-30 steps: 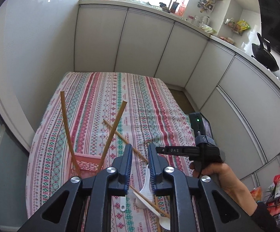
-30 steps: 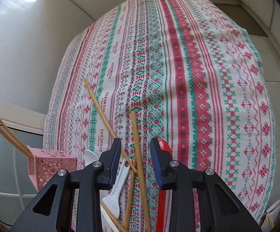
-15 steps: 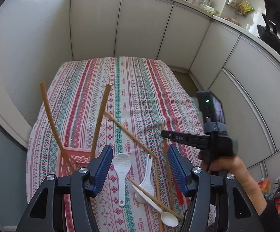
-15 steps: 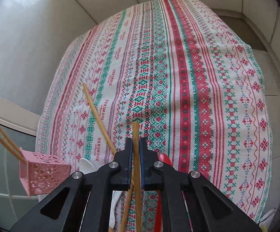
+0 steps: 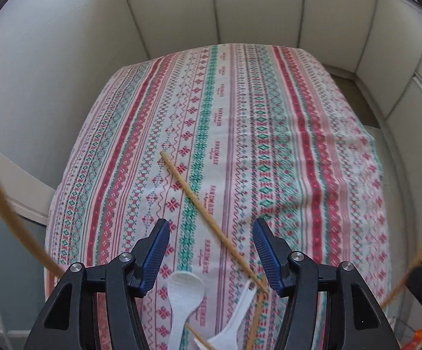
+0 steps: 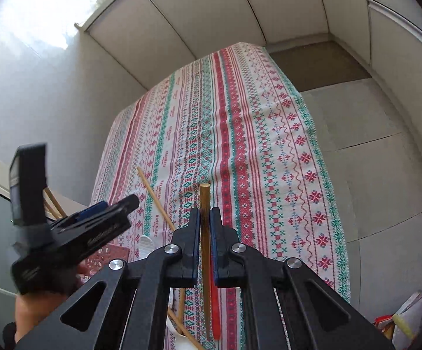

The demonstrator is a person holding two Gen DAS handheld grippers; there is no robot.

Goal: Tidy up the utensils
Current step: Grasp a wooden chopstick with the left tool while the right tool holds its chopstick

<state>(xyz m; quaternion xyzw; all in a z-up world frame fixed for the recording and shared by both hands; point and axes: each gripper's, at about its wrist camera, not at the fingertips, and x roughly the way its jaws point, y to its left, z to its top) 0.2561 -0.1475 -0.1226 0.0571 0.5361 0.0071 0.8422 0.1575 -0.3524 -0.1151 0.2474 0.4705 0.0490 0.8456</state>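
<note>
The right gripper (image 6: 205, 218) is clamped on a chopstick (image 6: 204, 248), lifted off the striped tablecloth (image 6: 269, 175). The left gripper (image 5: 211, 250) gapes empty over a white spoon (image 5: 184, 291) (another chopstick (image 5: 205, 213) lies beyond); pink basket (image 6: 108, 255) sits leftward.

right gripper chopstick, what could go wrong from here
1. The right gripper is shut on one chopstick near its top, so the long free end could swing or slip on the way to the pink basket.
2. The left gripper, open, sits between it and the basket, so the two could collide.
3. The left gripper hangs over a crossed pile of a loose chopstick and white spoon; it may grab both.
</note>
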